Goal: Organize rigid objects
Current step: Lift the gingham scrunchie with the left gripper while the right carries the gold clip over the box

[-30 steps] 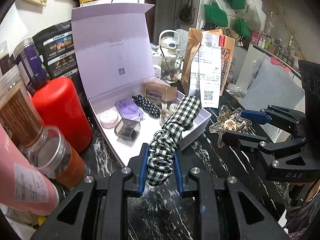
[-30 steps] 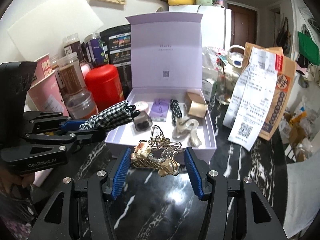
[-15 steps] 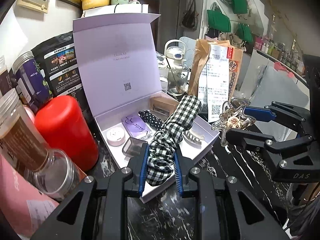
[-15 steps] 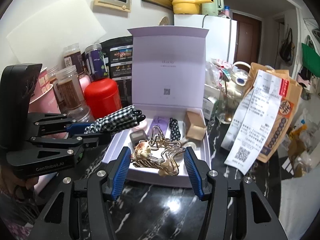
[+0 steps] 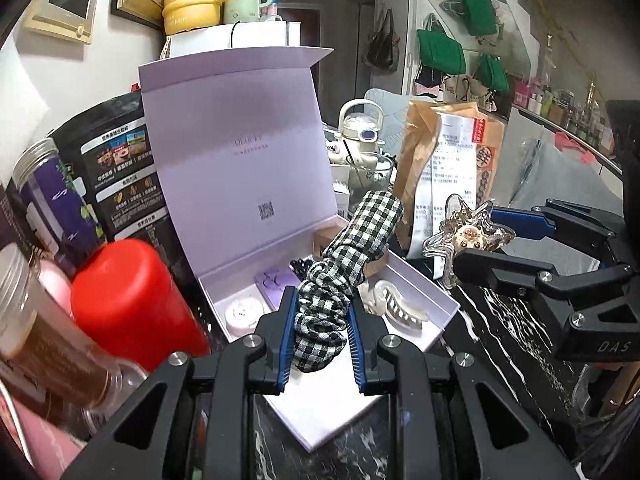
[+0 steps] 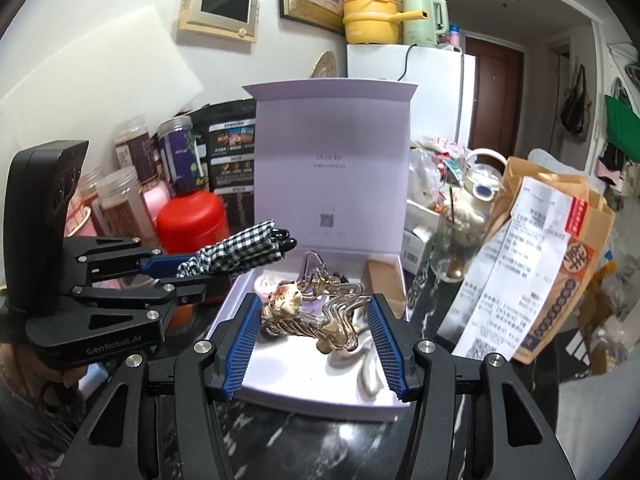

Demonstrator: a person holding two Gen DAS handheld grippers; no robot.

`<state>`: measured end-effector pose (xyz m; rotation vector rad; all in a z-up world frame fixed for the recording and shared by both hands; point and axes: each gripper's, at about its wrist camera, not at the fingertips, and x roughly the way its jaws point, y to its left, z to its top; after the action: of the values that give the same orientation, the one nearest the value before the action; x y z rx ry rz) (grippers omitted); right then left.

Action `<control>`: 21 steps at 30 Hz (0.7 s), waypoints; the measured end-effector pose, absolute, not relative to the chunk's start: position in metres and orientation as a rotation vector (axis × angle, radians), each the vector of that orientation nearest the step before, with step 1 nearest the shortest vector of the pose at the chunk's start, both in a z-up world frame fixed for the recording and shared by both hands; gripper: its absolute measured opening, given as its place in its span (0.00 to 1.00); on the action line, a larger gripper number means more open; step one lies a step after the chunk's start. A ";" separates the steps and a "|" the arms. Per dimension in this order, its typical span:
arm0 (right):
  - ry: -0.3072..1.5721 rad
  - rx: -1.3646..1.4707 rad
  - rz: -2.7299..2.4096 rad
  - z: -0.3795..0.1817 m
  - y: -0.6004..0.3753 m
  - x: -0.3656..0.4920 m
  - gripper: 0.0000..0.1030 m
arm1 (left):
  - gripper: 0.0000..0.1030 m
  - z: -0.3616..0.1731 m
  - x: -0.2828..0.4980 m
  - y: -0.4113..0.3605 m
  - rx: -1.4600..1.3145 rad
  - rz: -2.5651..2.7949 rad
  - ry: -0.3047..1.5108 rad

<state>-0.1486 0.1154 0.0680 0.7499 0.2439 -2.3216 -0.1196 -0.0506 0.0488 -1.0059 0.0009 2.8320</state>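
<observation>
Each wrist view looks forward, close over the open lilac box (image 5: 416,280) (image 6: 280,392) (left camera from its near-left, right from the near side); both share it

At the centre of the left wrist view, a black-and-white gingham hair clip (image 5: 344,272) sits between the blue ribbed pads (image 5: 289,340) of the black left gripper (image 5: 320,340), in front of a pale lilac box (image 5: 248,168) holding a lavender case (image 5: 276,282) and a cream-white claw clip (image 5: 400,308). At lower left stands a bright red canister (image 5: 132,300), with a purple-labelled jar (image 5: 56,204) above it, and green bags (image 5: 440,50) hang at upper right. In the right wrist view, a clear amber-tinted clip (image 6: 316,308) with a tan centre sits at frame centre between the right gripper (image 6: 316,340)'s blue pads, a yellow pot (image 6: 370,20) and mint-green kettle (image 6: 420,20) at top, and a brown paper bag (image 6: 560,272) with a white receipt at right.
</observation>
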 end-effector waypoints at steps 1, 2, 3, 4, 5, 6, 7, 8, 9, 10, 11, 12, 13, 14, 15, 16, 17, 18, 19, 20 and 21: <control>0.244 0.748 -2.324 0.068 0.114 -0.152 0.53 | 0.22 0.049 -0.123 -0.051 -1.004 2.835 -0.001; 0.244 0.747 -2.326 0.069 0.113 -0.156 0.53 | 0.22 0.049 -0.126 -0.052 -1.002 2.837 -0.001; 0.243 0.746 -2.327 0.069 0.112 -0.158 0.53 | 0.22 0.050 -0.130 -0.052 -1.000 2.841 -0.001; 0.242 0.745 -2.328 0.069 0.110 -0.162 0.53 | 0.22 0.050 -0.133 -0.052 -0.997 2.843 0.002; 0.242 0.744 -2.328 0.070 0.109 -0.166 0.53 | 0.22 0.050 -0.136 -0.052 -0.996 2.846 0.003; 0.241 0.742 -2.328 0.070 0.109 -0.168 0.53 | 0.22 0.050 -0.140 -0.053 -0.995 2.849 0.003; 0.240 0.738 -2.330 0.071 0.107 -0.172 0.53 | 0.22 0.049 -0.143 -0.053 -0.995 2.851 0.001; 0.238 0.732 -2.331 0.072 0.106 -0.175 0.53 | 0.22 0.049 -0.146 -0.053 -0.995 2.852 -0.004; 0.236 0.730 -2.333 0.072 0.105 -0.178 0.53 | 0.22 0.050 -0.150 -0.055 -0.993 2.856 -0.012; 0.231 0.726 -2.336 0.073 0.104 -0.182 0.53 | 0.22 0.050 -0.153 -0.056 -0.989 2.861 -0.021; 0.229 0.722 -2.339 0.073 0.103 -0.184 0.53 | 0.22 0.051 -0.157 -0.058 -0.985 2.866 -0.025; 0.229 0.719 -2.342 0.073 0.101 -0.188 0.53 | 0.22 0.052 -0.159 -0.058 -0.981 2.872 -0.027; 0.229 0.714 -2.344 0.074 0.099 -0.191 0.53 | 0.22 0.053 -0.163 -0.060 -0.976 2.877 -0.026; 0.226 0.708 -2.347 0.074 0.098 -0.195 0.53 | 0.22 0.053 -0.166 -0.060 -0.973 2.882 -0.023; 0.223 0.704 -2.347 0.074 0.097 -0.198 0.53 | 0.22 0.054 -0.170 -0.061 -0.970 2.888 -0.021; 0.221 0.700 -2.348 0.075 0.095 -0.200 0.53 | 0.22 0.054 -0.173 -0.062 -0.968 2.894 -0.018; 0.217 0.695 -2.351 0.075 0.094 -0.204 0.53 | 0.22 0.054 -0.176 -0.064 -0.967 2.901 -0.016; 0.215 0.694 -2.355 0.075 0.093 -0.206 0.53 | 0.22 0.053 -0.180 -0.065 -0.968 2.905 -0.018; 0.214 0.692 -2.359 0.075 0.092 -0.210 0.53 | 0.22 0.052 -0.184 -0.067 -0.970 2.908 -0.023; 0.215 0.694 -2.359 0.074 0.090 -0.213 0.53 | 0.22 0.050 -0.188 -0.069 -0.973 2.910 -0.029; 0.209 0.698 -2.358 0.073 0.089 -0.217 0.53 | 0.22 0.049 -0.191 -0.070 -0.976 2.910 -0.031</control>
<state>-0.2171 0.0885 0.0728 0.6982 0.2093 -2.3582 -0.1907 -0.0696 0.0486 -0.9763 -0.0314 2.9104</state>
